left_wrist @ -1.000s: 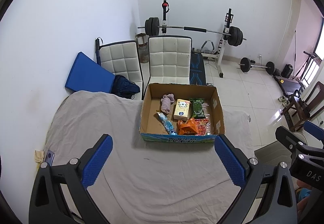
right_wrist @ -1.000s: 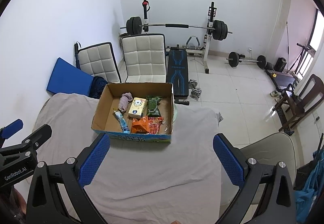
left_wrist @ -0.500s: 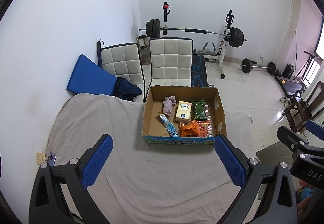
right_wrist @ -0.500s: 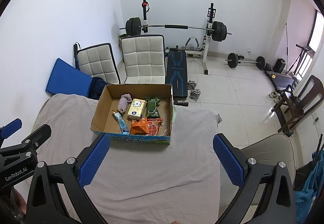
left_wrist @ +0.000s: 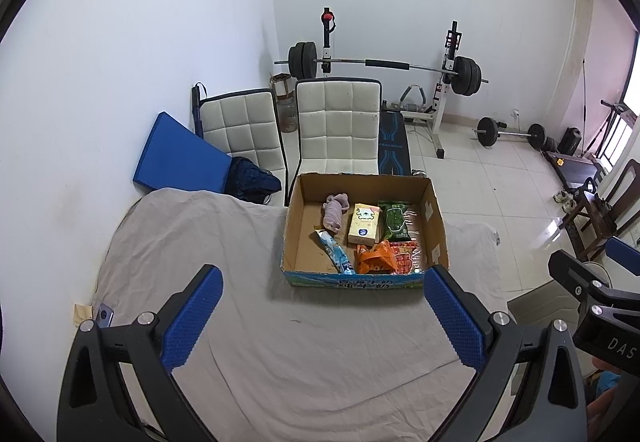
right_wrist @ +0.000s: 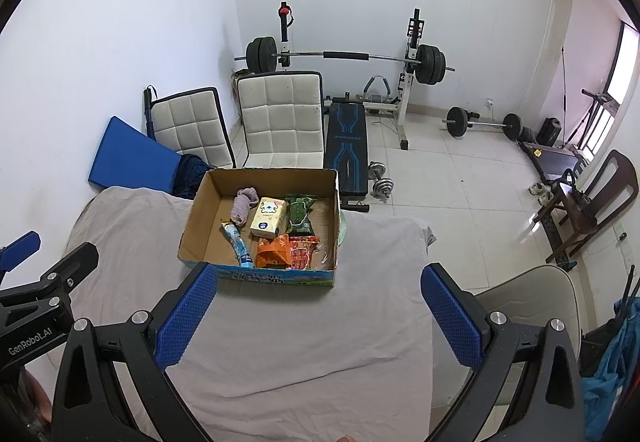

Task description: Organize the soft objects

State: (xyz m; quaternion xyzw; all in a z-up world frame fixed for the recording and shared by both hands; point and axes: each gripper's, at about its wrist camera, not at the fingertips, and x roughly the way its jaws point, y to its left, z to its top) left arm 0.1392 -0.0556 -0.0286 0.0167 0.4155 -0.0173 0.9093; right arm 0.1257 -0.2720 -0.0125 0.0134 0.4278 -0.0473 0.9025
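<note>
You hold both tongs up over the table [left_wrist: 320,362] with the grey cloth, side by side, pointing at the box [left_wrist: 362,284]. Your left gripper [left_wrist: 322,316] is wide open and holds nothing. Your right gripper [right_wrist: 318,316] is wide open and empty too.

The cardboard box sits at the far edge of the table. In it lie a pink cloth [left_wrist: 335,212], a yellow tissue pack [left_wrist: 363,229], a green packet [left_wrist: 394,220], a blue tube [left_wrist: 335,252], an orange bag [left_wrist: 376,262] and a red packet [left_wrist: 403,262]. They lie close together on the right side of the box.

Only the right view shows a dumbbell [right_wrist: 380,184] on the floor. Only the left view shows a small phone-like thing [left_wrist: 105,316] at the table's left edge.
</note>
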